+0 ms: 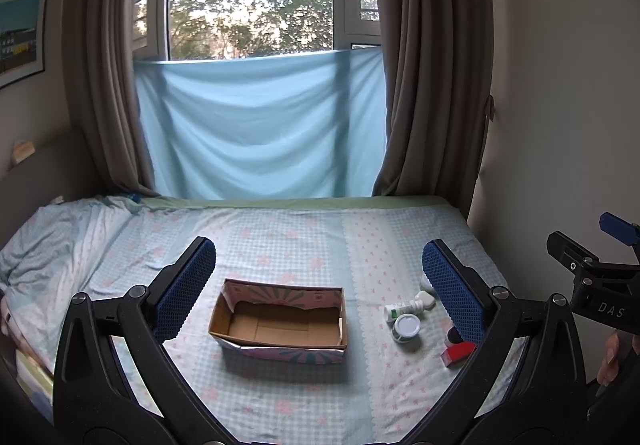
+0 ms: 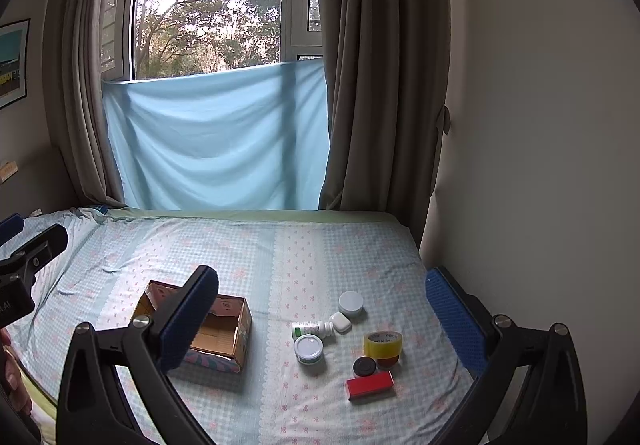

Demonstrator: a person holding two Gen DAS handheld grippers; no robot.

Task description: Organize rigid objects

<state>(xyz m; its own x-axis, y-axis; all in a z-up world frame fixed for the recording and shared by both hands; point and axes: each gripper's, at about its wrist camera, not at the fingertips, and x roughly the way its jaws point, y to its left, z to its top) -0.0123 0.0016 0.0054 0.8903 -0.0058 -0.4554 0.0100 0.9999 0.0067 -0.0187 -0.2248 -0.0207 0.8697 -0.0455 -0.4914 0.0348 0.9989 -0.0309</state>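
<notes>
An empty open cardboard box [image 1: 280, 319] [image 2: 224, 333] sits on the bed. To its right lie small items: a white bottle on its side [image 2: 312, 329] [image 1: 404, 310], a white-lidded jar [image 2: 309, 349] [image 1: 407, 327], a small white case [image 2: 341, 322], a round pale tub [image 2: 351, 304], a yellow tape roll [image 2: 383, 343], a black round lid [image 2: 364, 366] and a red box [image 2: 370, 385] [image 1: 458, 353]. My left gripper [image 1: 318, 285] is open and empty above the box. My right gripper [image 2: 320, 317] is open and empty above the items.
The bed has a blue checked sheet [image 2: 320, 253] with rumpled bedding at the left [image 1: 52, 241]. A wall [image 2: 540, 165] runs along the bed's right side. Curtains and a blue cloth [image 1: 260, 125] hang at the window behind the bed.
</notes>
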